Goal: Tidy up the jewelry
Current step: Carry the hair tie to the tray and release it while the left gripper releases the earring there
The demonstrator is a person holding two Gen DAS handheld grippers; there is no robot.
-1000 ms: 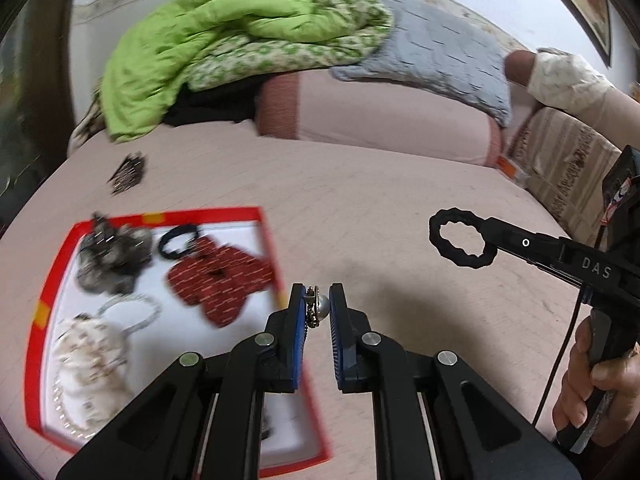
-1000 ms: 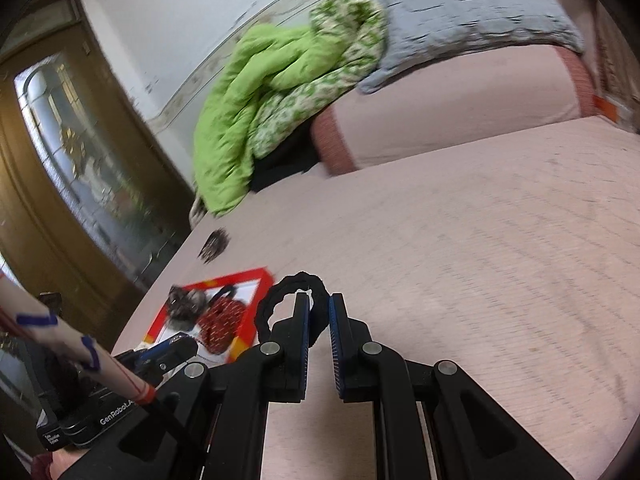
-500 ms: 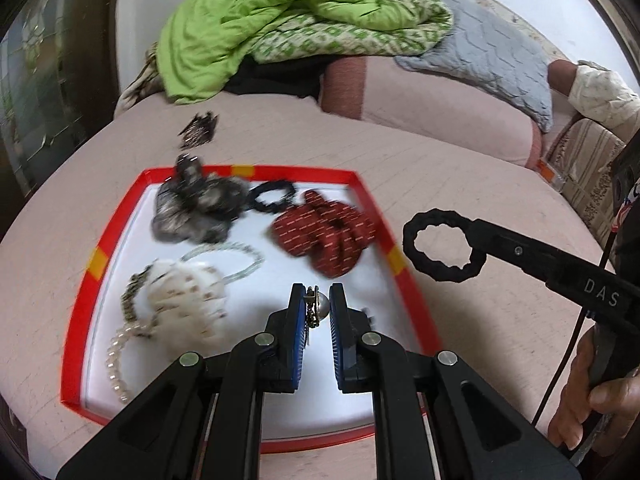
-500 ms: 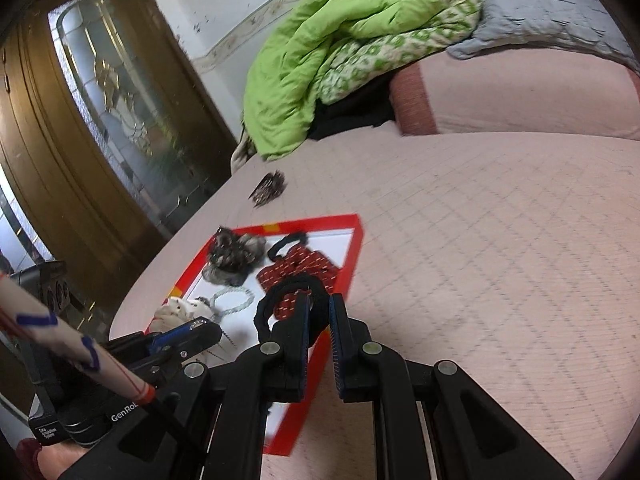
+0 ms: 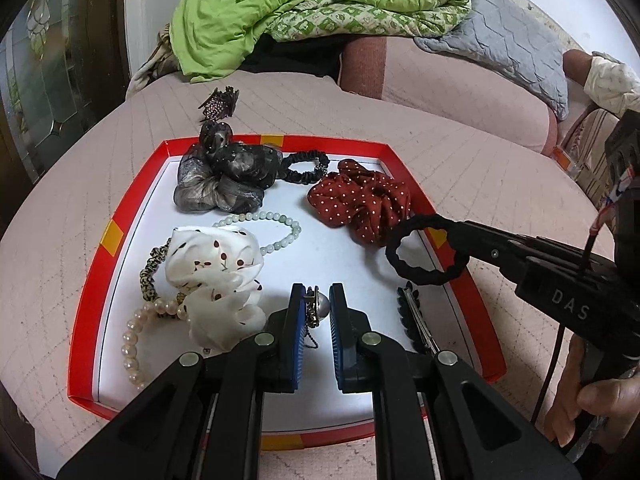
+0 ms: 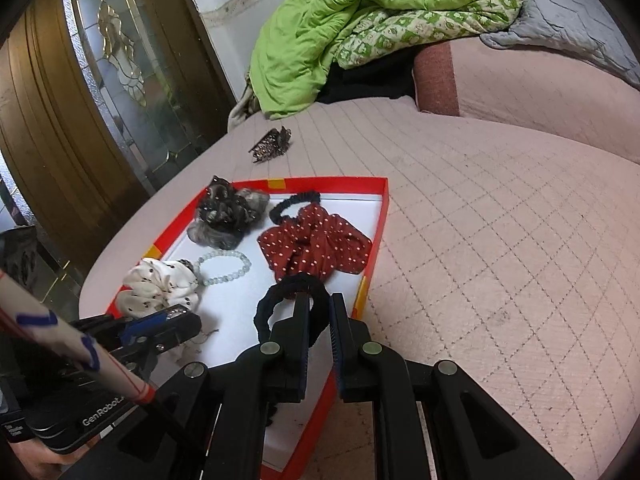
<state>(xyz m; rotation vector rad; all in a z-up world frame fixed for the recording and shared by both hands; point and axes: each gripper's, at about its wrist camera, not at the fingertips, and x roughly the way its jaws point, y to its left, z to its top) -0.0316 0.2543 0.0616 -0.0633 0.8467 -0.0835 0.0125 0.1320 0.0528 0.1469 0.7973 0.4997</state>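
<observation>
Red-rimmed tray with a white floor lies on the pink quilted bed; your left gripper hangs over its 6 o'clock half, jaws clenched on a pearl earring whose fine chain dangles between the pads. Your right gripper comes in from 3 o'clock, jaws clamped on a black hair tie held over the tray's right rim. Inside the tray: grey organza scrunchie at 11 o'clock, thin black scrunchie at 12, red dotted scrunchie at 2, jade bead bracelet at centre, white printed scrunchie and pearl bracelet at 8, black hair clip at 4. Beyond the tray at 12 o'clock, a brown claw clip lies on the bed.
</observation>
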